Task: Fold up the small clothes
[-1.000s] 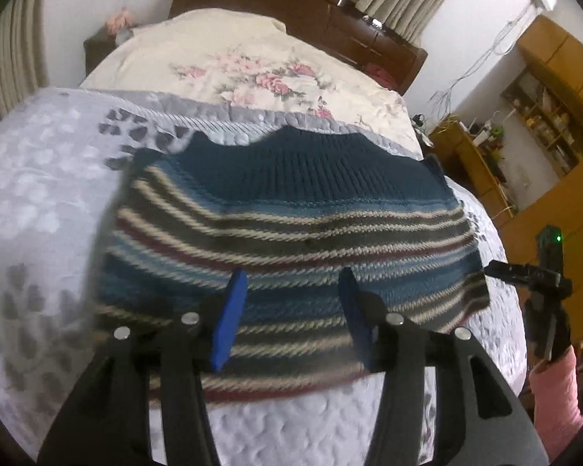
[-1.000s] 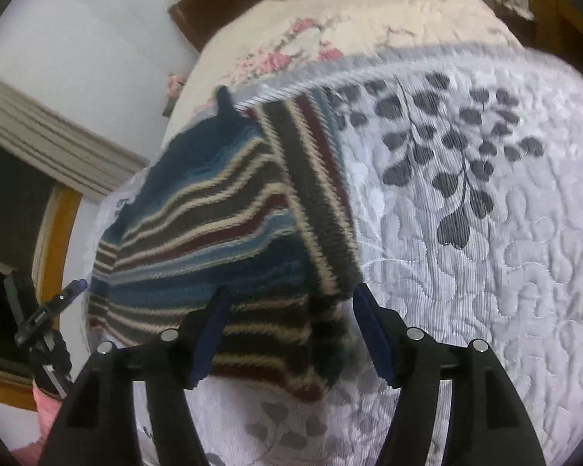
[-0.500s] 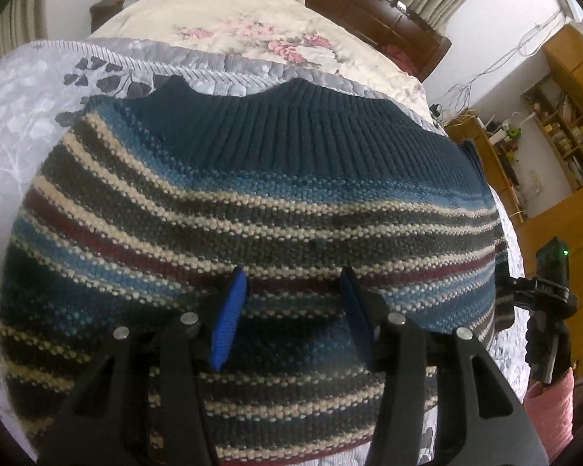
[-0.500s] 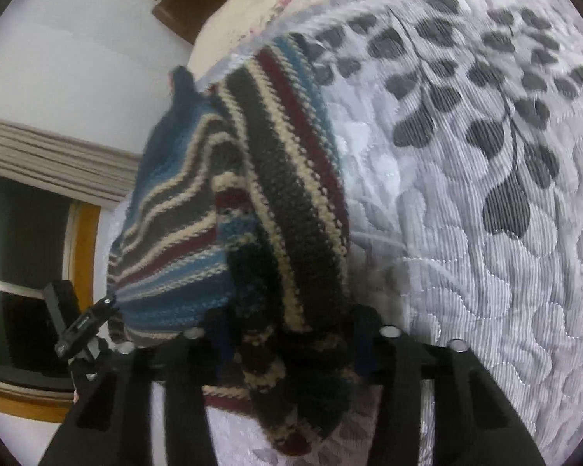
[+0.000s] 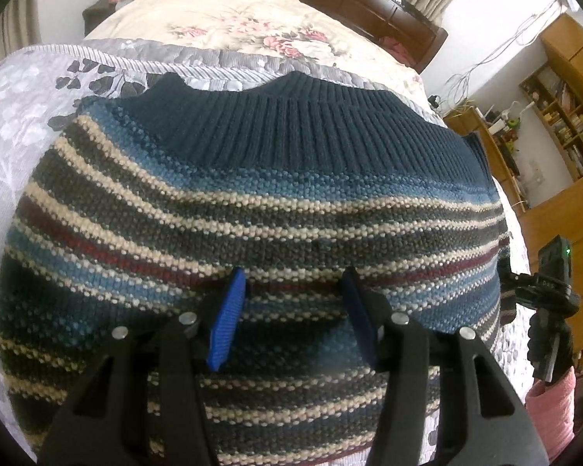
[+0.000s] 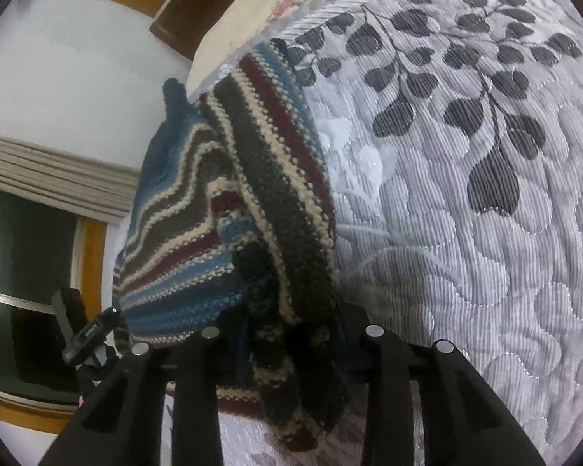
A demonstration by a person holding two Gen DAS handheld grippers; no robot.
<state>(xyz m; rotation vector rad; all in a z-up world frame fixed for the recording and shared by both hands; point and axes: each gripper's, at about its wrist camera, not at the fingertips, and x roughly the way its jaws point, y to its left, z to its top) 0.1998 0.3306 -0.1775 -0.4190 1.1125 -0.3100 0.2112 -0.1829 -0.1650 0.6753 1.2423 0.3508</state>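
A striped knit sweater (image 5: 276, 202) with a dark blue ribbed band lies spread on the grey quilted bedspread (image 5: 15, 116). My left gripper (image 5: 293, 275) hangs low over its near half, open, blue pads (image 5: 225, 322) apart with only flat knit below them. At the sweater's right edge a hand in a pink sleeve holds my right gripper (image 5: 540, 283). In the right wrist view, a bunched, raised fold of the sweater (image 6: 276, 202) sits between the fingers of the right gripper (image 6: 291, 334), shut on it; fabric hides the pads. The left gripper (image 6: 89, 330) shows at lower left.
A cream floral quilt (image 5: 252, 27) and a dark wooden headboard (image 5: 400, 11) lie beyond the sweater. Wooden shelves and cabinets (image 5: 563, 116) stand to the right of the bed. The leaf-patterned bedspread (image 6: 466, 155) stretches right of the sweater. A dark window (image 6: 23, 272) is at left.
My left gripper has come down and forward over the sweater, staying open. The right gripper has moved onto the sweater's edge and narrowed its fingers around a fold, which now stands raised.
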